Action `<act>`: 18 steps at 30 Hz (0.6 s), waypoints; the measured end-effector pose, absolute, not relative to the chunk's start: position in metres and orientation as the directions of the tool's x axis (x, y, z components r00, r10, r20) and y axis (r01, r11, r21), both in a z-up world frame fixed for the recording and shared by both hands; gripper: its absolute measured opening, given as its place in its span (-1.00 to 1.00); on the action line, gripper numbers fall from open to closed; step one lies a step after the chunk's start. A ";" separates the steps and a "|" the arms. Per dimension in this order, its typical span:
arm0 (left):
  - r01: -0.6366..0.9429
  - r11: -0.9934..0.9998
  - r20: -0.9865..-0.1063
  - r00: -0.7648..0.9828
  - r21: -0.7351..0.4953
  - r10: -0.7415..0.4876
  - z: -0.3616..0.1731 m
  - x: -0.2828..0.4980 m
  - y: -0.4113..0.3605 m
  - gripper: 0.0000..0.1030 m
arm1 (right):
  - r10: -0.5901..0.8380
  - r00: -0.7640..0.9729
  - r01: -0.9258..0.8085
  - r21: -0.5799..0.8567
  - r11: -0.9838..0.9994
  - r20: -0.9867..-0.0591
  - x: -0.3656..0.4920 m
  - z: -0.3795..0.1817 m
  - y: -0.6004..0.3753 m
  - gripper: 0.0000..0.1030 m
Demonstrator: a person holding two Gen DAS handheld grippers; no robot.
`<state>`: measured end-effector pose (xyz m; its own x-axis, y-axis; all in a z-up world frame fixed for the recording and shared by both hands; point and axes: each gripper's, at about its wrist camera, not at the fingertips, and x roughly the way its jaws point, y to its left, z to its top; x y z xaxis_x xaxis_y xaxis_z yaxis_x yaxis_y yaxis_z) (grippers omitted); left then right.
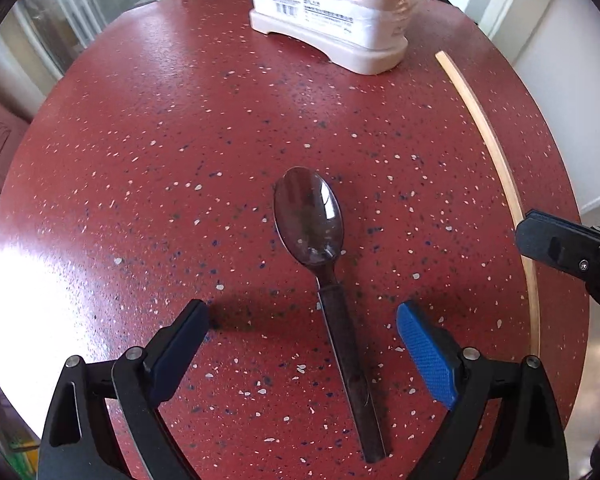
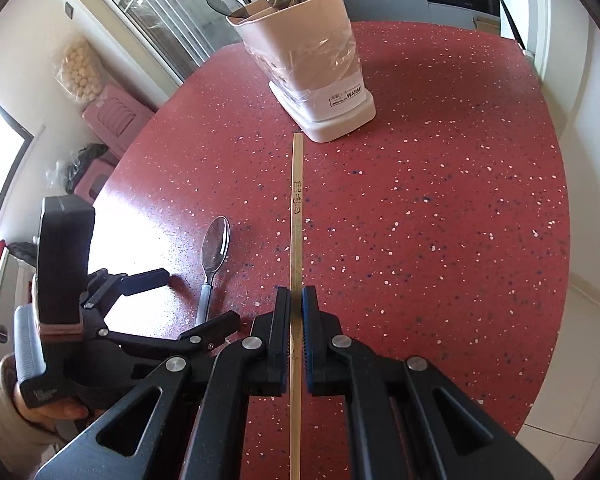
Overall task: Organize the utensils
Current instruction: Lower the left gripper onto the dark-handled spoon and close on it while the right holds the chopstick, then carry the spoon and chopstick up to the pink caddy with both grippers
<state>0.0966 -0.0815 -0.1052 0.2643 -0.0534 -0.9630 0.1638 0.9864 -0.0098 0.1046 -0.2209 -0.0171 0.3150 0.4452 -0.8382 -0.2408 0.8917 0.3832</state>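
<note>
The right tool [image 2: 296, 300] is clamping the chopstick [image 2: 297, 208] at lower centre; the left tool [image 1: 302, 320] is gaping wide over the spoon [image 1: 320, 240] lying on the surface [image 1: 160, 140]. Judging: centre on the handle before squeezing, then carry to the holder [image 2: 304, 60], upper centre.

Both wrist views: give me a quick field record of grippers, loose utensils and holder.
left gripper: open, straddling the spoon handle, not gripping
right gripper: shut on chopstick
spoon: flat on red table, bowl toward holder
chopstick: far end just short of the holder base
holder: upright, plastic-wrapped, already holds utensils
</note>
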 end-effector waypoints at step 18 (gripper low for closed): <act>0.233 0.965 -0.865 0.453 -0.119 -0.216 -0.072 0.089 -0.070 -0.20 | 0.476 0.370 -0.259 0.404 0.877 -0.798 0.096 0.001 -0.231 -0.88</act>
